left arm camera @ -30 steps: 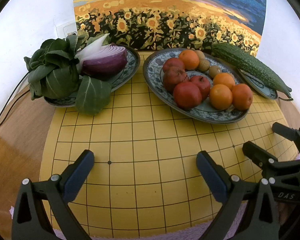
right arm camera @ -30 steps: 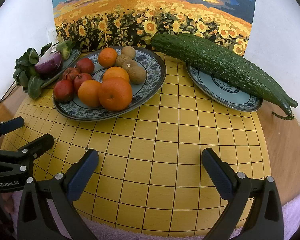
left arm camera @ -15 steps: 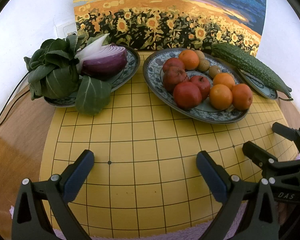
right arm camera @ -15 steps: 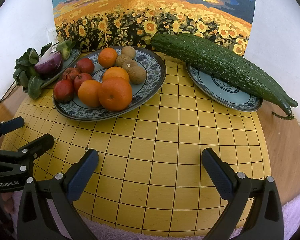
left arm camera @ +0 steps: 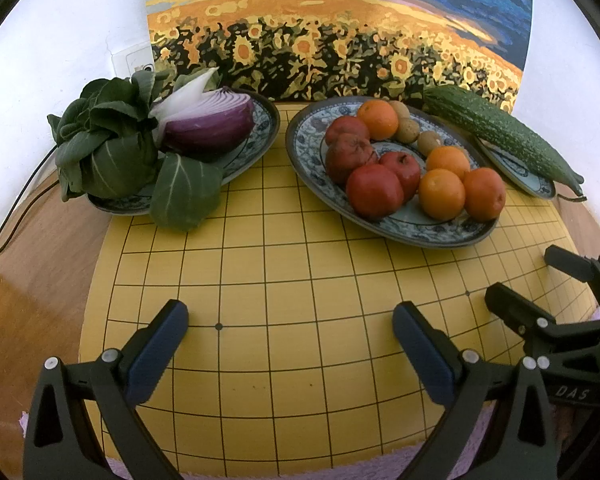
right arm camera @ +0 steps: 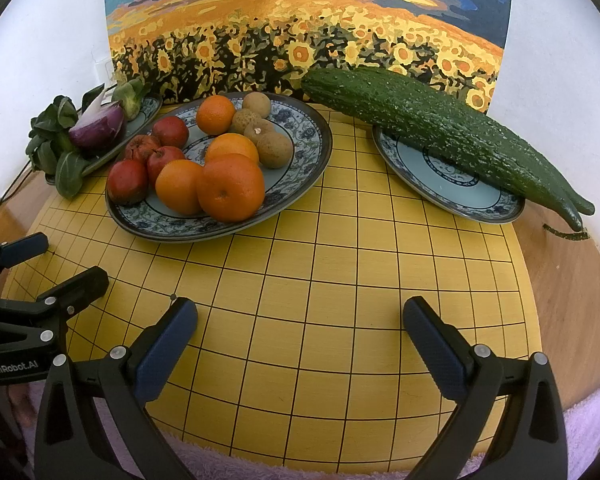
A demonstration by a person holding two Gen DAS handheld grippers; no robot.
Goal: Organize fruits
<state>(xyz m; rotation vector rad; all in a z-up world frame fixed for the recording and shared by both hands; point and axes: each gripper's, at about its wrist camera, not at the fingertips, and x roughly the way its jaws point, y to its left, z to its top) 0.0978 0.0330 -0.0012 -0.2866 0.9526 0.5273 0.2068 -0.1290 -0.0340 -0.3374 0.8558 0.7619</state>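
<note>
Both tools are matte black plastic. The left gripper (left arm camera: 290, 336) has two angled arms with triangular cut-outs, silver screw heads at the joints and dark blue textured pads (left arm camera: 156, 354) on the inner faces. The right gripper (right arm camera: 300, 334) is built the same way. Seen from the side, one body reads "GenRobot.AI" in white, the other "DAS".

Two bits of text only. "DAS" in pale letters on the black plastic body of the right gripper (left arm camera: 540, 280), seen at the left cam's edge. "GenRobot.AI" in white on the black plastic body of the left gripper (right arm camera: 60, 260), at the right cam's edge. Nothing else legible.
</note>
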